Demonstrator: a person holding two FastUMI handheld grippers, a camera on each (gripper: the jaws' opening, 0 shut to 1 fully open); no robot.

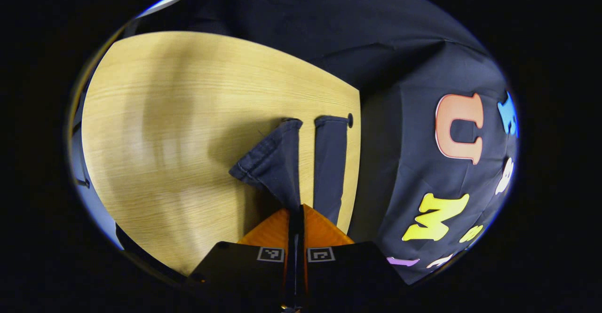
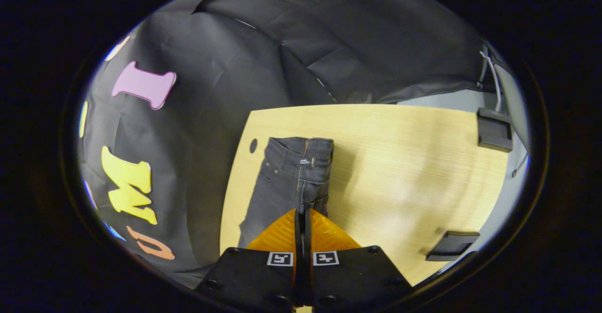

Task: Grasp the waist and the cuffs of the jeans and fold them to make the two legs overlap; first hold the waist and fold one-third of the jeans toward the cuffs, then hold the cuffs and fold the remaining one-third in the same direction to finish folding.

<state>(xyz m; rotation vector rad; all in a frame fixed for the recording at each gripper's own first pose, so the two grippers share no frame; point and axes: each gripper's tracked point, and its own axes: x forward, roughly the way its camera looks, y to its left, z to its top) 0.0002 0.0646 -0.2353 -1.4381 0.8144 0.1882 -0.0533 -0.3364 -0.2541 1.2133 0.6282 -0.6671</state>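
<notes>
Left gripper (image 1: 301,208): fingers closed together with only a thin slit between them; denim runs right up to the tips, so it looks pinched on one leg of the jeans (image 1: 291,162), but the actual bite is hidden under the tips and I cannot tell for certain.
Right gripper (image 2: 303,212): fingers likewise drawn together, tips sitting over the seat of the jeans (image 2: 294,176); whether cloth is caught between them is not visible.
Jeans: straight ahead of both grippers, lying on the wooden table (image 1: 188,115). In the left gripper view the two cuffs (image 1: 329,122) point away from it, one leg lifted and twisted beside the other. In the right gripper view the waist (image 2: 301,146) is the far end.
Step in hand: judged as bringing one leg over the other so the legs overlap.
Doing it well: move both ends together at equal height, keep the cloth taut between them, line up side seams and cuffs before lowering, and smooth the twist in the raised leg.
Hard to make out: the stretch of denim beneath each gripper, and how much of the jeans lies behind the cameras.
Table edge: the cloth lies near the edge beside the dark booth wall (image 1: 423,186).
</notes>
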